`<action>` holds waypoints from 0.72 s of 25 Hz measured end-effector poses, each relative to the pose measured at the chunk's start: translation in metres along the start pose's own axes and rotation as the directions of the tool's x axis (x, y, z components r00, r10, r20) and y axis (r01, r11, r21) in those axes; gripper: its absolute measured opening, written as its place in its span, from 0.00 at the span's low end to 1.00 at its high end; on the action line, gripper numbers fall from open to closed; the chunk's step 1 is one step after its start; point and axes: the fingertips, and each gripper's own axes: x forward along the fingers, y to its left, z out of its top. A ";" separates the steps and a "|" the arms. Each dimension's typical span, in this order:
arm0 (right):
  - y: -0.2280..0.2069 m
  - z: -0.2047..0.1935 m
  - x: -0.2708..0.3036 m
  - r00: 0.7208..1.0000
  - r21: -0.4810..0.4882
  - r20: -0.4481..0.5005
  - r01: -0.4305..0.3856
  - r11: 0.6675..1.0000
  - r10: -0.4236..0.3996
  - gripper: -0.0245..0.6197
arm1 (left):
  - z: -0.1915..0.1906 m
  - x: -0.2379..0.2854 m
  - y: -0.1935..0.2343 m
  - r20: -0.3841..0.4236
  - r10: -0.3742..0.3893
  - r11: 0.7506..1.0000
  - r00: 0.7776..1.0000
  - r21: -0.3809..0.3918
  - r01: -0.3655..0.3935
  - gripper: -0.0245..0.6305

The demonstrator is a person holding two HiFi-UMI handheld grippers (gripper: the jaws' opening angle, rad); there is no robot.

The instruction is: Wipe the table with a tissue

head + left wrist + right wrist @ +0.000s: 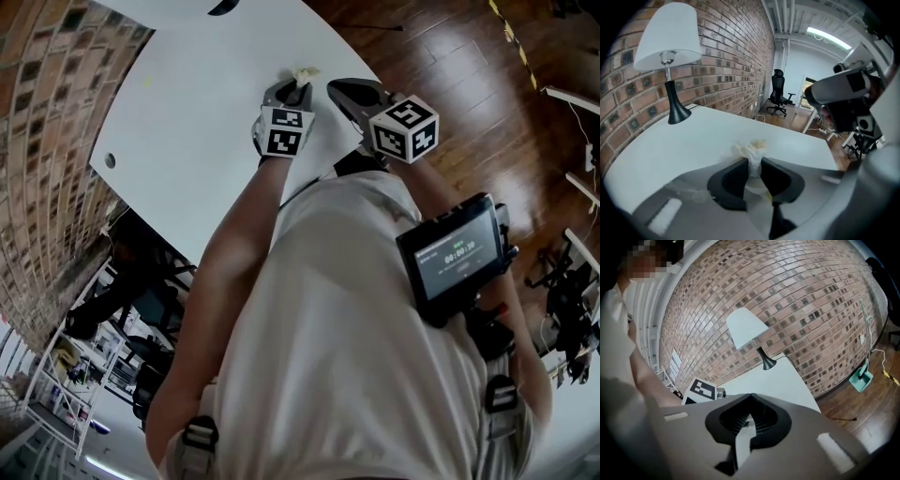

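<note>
From the head view I see the white table (187, 131) from above, with my left gripper (292, 90) reaching out over it and a small crumpled tissue (306, 72) at its tip. How the tissue is held shows only in the left gripper view: the left gripper (754, 165) has its jaws clamped on the tissue (753, 151), which bunches up past the tips, down on the tabletop (684, 145). That view also shows a white-shaded lamp (669, 51) by the brick wall. The right gripper view shows the right gripper (749, 398) with its jaws together and nothing between them. My left arm is stretched forward, gripper tilted down at the table; the right gripper (349, 94) sits just beside it, aimed flatter, toward the lamp (749, 331).
</note>
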 end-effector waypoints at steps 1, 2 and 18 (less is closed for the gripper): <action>0.007 0.000 -0.001 1.000 -0.003 0.002 0.000 1.000 0.000 0.05 | -0.005 -0.009 -0.005 -0.002 -0.018 1.000 1.000 0.007 0.018 0.18; 0.014 0.001 -0.003 1.000 -0.005 0.005 0.002 1.000 -0.002 0.05 | -0.011 -0.019 -0.010 -0.006 -0.040 0.999 0.999 0.013 0.040 0.18; -0.016 0.029 -0.035 0.992 -0.002 0.094 0.079 0.997 -0.078 0.05 | -0.005 -0.114 -0.062 0.346 -0.308 0.841 0.886 -0.337 0.424 0.18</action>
